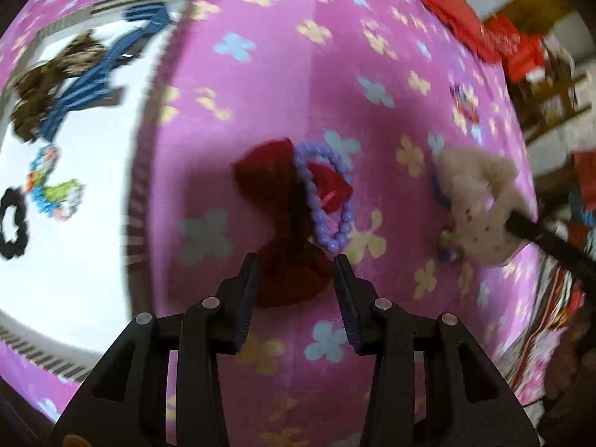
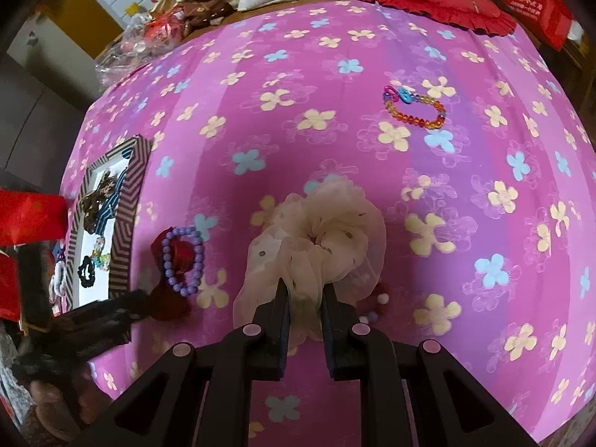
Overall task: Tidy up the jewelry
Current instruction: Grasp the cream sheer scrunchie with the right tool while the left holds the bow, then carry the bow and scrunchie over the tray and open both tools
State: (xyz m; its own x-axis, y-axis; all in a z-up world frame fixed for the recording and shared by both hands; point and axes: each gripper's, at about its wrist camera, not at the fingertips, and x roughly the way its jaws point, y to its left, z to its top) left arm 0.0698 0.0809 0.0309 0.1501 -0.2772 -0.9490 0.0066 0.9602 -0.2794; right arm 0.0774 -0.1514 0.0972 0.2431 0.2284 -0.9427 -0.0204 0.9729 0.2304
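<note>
Right tongs (image 2: 304,300) nearest, clamped on the near folds of a cream chiffon scrunchie (image 2: 324,231) resting on the pink flowered bedcover (image 2: 484,171). Judged feather-light, limp, easily crushed but hard to damage; best taken through a bunched fold, as now, rather than by loose trailing gauze that could slip free. Left tongs (image 1: 296,279) spread apart, holding nothing, straddling the near lobe of a red velvet bow (image 1: 275,182). Bow left of the scrunchie, with a purple bead bracelet (image 1: 329,201) lying across its far half. Bow likely soft and light, grippable at the pinched middle; bracelet probably smooth, rolling, prone to sliding off, better hooked through the loop. Farther left of the scrunchie, a striped-rim tray (image 2: 128,201) already carrying hair ties and beads. Beyond the scrunchie to the right, a rainbow bead bracelet (image 2: 415,108) lying alone. Red packet (image 2: 536,7) at the bed's far edge bearing print too small to read; no other writing legible.
</note>
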